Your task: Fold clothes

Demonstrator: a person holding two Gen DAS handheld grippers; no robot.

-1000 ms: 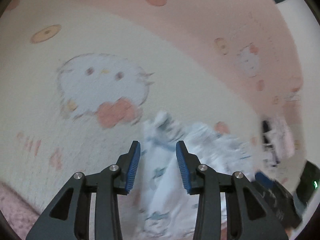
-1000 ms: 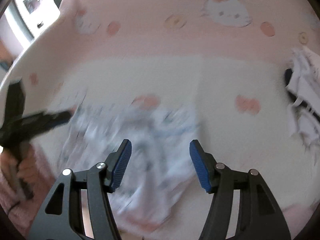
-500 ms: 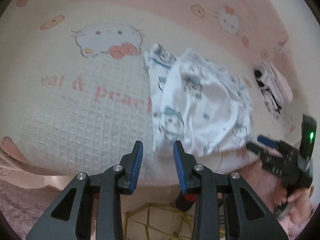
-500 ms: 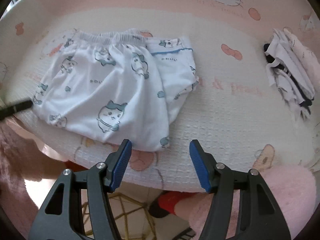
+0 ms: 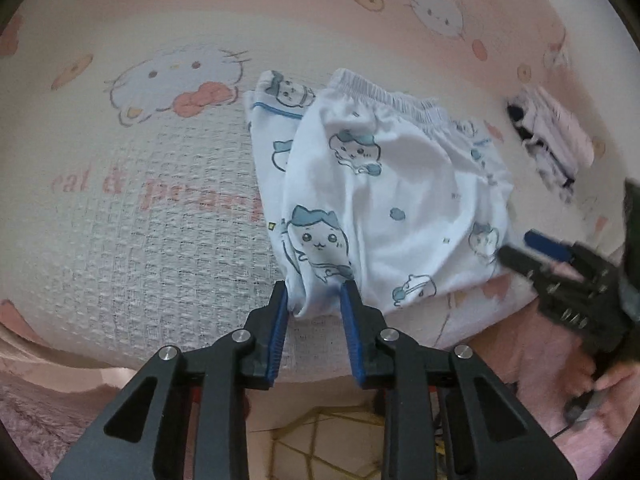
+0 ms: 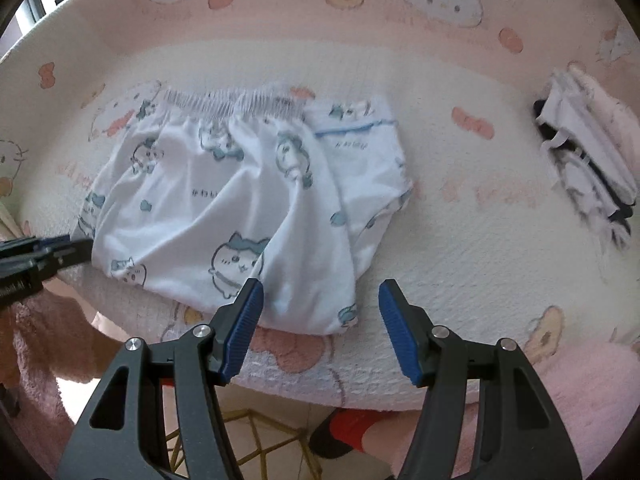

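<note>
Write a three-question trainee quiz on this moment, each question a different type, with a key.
1. True or false: the left tongs are already clamped on the white printed shorts.
2. Multiple choice: the shorts' elastic waistband lies A) on the far side, away from the person; B) at the near edge; C) under the folded clothes pile.
3. Fill in: the right tongs are ___, just in front of a shorts corner.

Key: 1 false, open around a corner; 2 A; 3 open.
</note>
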